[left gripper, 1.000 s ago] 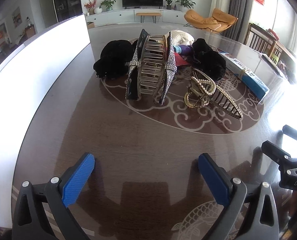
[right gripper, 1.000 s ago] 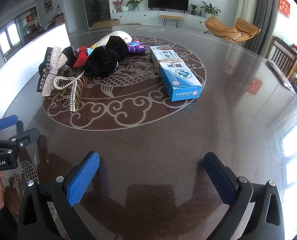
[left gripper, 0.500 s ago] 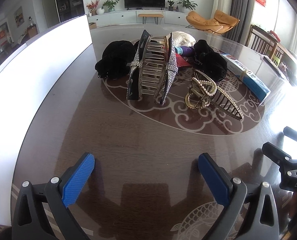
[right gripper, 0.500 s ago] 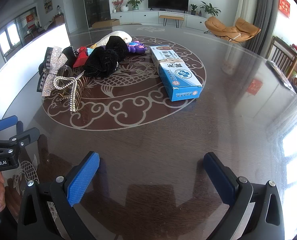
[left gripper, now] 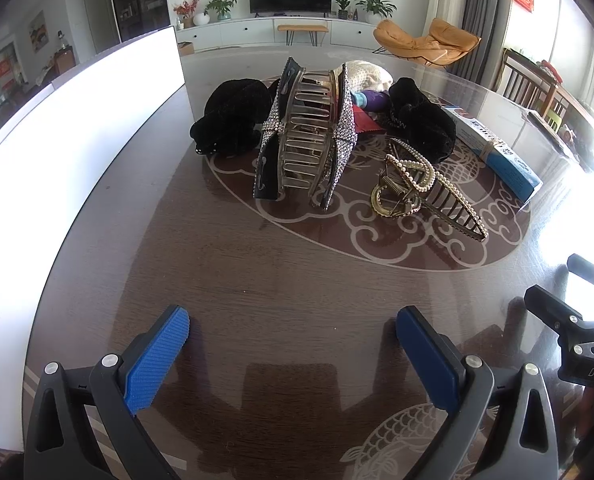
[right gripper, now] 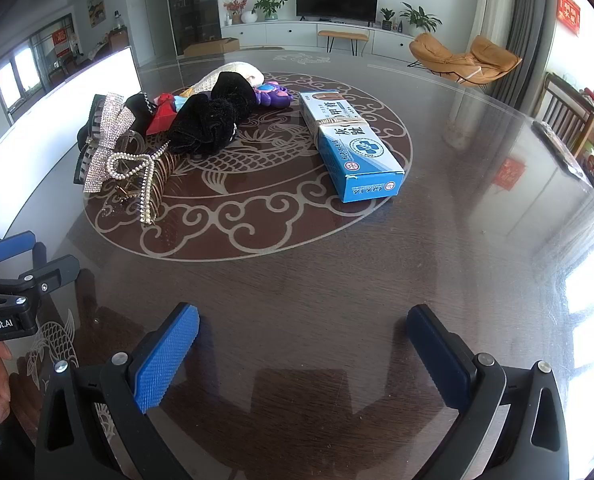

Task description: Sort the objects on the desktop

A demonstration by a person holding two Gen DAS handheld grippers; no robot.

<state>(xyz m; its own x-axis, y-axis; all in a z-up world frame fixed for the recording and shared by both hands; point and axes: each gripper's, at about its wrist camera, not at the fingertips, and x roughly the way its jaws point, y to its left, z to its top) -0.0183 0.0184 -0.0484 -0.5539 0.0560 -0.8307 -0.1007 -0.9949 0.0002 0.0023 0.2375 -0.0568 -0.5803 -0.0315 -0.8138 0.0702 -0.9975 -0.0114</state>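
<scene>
Two hair claws point(left gripper: 307, 136) point(left gripper: 425, 188), two black scrunchies point(left gripper: 231, 118) point(left gripper: 423, 122) and one blue box point(right gripper: 351, 140) lie mid-table point(right gripper: 337, 280); left tongs point(left gripper: 293, 354) and right tongs point(right gripper: 303, 354) gape wide, holding nothing.

Partly hidden behind the rhinestone claw clip point(left gripper: 303, 136): a red item point(left gripper: 363, 122) and a purple toy point(left gripper: 373, 100), too covered to identify. Cut off by the right edge: the right gripper point(left gripper: 589, 320). Washed out white at left: a tall panel point(left gripper: 77, 128), no detail readable. Too small to read: print on the blue box point(right gripper: 351, 144).
</scene>
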